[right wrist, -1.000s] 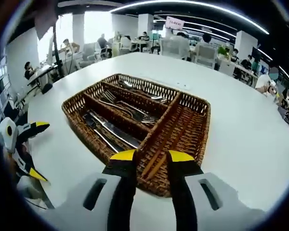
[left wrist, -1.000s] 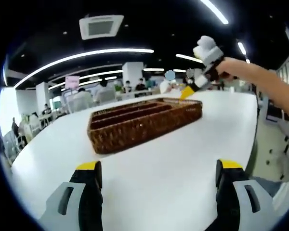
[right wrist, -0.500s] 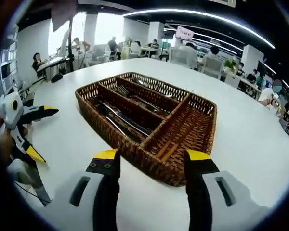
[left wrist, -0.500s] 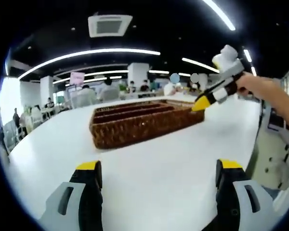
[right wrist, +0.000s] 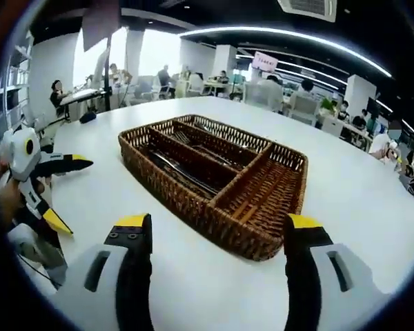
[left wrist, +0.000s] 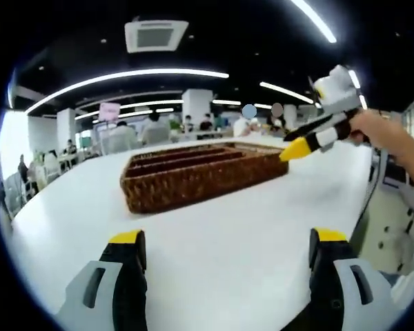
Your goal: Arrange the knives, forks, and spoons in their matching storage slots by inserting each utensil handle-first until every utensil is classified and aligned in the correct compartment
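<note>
No writing can be read: a pink sign (right wrist: pixel 265 61) hangs from the ceiling far back, its lettering too small to make out. A woven wicker tray (right wrist: pixel 252 231) sits on the white bench (right wrist: pixel 90 186), split into three long slots and one cross compartment at the near end. In the right gripper view, forks (right wrist: pixel 188 141) and knives (right wrist: pixel 172 169) lie in the long slots, and chopsticks (right wrist: pixel 245 209) lie in the cross compartment; the far slot's contents are too small to name. The right claw (right wrist: pixel 217 231) hovers just before the tray's near end, jaws spread wide and holding nothing. The left claw (left wrist: pixel 228 241) is released too, empty over bare bench, well apart from the tray. Around are seated people, chairs, pillars and ceiling light strips.
</note>
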